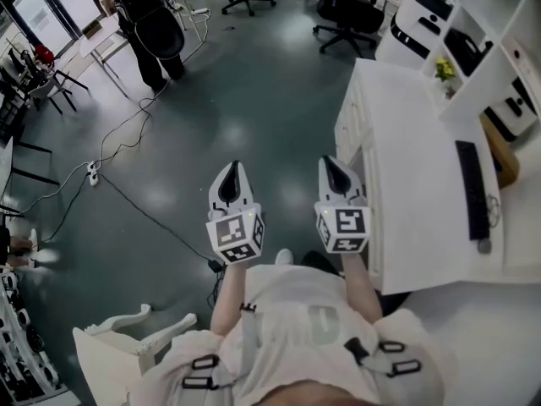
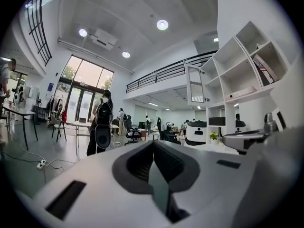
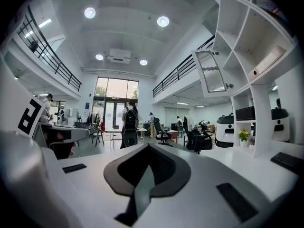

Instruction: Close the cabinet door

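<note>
The cabinet door [image 2: 195, 84], a white-framed glass panel, stands swung open high on the white shelf unit [image 2: 247, 75] at the right. In the right gripper view the cabinet door [image 3: 212, 72] hangs open up to the right, some way ahead of the jaws. My left gripper [image 1: 234, 169] and right gripper [image 1: 331, 163] are held side by side over the dark floor, left of the white desk [image 1: 414, 159]. Both are shut with nothing between the jaws. In their own views the left gripper [image 2: 153, 151] and right gripper [image 3: 148, 156] point level into the room.
A keyboard [image 1: 472, 189] lies on the desk and a small plant [image 1: 444, 68] stands at its far end. A person with a black backpack [image 1: 148, 15] stands ahead on the left. Office chairs [image 1: 342, 7], a power strip with cables [image 1: 93, 173] and a white chair [image 1: 127, 337] are around.
</note>
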`<state>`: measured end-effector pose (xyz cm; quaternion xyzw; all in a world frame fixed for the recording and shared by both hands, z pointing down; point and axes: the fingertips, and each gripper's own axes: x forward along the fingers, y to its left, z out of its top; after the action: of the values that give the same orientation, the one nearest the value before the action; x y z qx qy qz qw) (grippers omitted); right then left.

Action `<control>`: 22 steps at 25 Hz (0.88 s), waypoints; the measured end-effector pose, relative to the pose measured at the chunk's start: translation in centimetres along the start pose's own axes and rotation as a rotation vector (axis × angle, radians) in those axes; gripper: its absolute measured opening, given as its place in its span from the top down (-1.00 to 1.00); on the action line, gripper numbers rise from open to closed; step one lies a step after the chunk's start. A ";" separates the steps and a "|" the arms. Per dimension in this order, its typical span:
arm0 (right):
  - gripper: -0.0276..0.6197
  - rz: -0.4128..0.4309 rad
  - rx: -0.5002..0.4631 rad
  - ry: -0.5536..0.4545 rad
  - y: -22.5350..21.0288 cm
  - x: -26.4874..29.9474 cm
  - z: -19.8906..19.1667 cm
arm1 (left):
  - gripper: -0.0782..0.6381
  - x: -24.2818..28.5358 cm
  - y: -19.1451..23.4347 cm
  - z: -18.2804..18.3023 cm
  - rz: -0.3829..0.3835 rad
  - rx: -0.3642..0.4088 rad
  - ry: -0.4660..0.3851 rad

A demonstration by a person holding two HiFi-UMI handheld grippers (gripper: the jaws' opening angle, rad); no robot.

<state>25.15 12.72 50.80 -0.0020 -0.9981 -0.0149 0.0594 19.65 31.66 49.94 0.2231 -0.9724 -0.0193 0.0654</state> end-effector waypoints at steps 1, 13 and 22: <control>0.91 0.000 -0.003 -0.009 0.1 0.5 0.1 | 0.76 0.5 0.2 0.1 -0.006 -0.001 -0.002; 0.91 -0.084 0.052 0.021 -3.9 5.7 -1.1 | 0.77 7.9 0.2 -0.9 -0.081 -0.039 -0.028; 0.91 -0.047 0.067 0.038 -7.7 17.0 -0.7 | 0.77 19.1 1.7 0.1 -0.066 -0.082 -0.035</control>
<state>8.27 5.08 53.30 0.0236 -0.9965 0.0171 0.0782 1.93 24.84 52.26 0.2516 -0.9639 -0.0653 0.0568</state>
